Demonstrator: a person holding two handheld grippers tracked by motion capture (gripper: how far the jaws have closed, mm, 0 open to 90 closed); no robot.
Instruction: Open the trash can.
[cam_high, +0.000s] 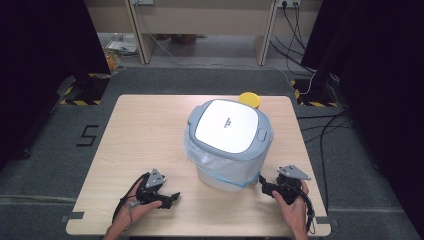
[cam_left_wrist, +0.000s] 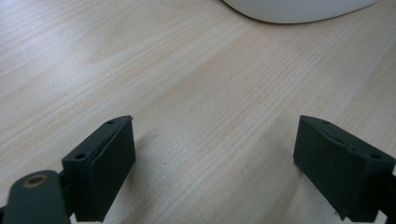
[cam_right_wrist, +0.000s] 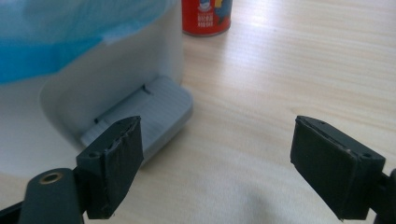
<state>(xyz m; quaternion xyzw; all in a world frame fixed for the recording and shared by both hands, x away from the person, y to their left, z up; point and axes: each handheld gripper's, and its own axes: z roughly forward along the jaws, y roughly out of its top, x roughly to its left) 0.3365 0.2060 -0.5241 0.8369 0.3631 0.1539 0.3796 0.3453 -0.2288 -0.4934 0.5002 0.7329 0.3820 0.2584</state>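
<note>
Both claws stand open with nothing between the jaws. The right claw (cam_right_wrist: 215, 163) sits just beside the bin's (cam_high: 227, 145) grey pedal (cam_right_wrist: 154, 116), which its own view reveals, along with a red can (cam_right_wrist: 206, 16) beyond. From above, the left claw (cam_high: 170, 199) rests on the bench (cam_high: 140, 130), near the bin; a yellow lid (cam_high: 249, 99) peeks behind it.
</note>
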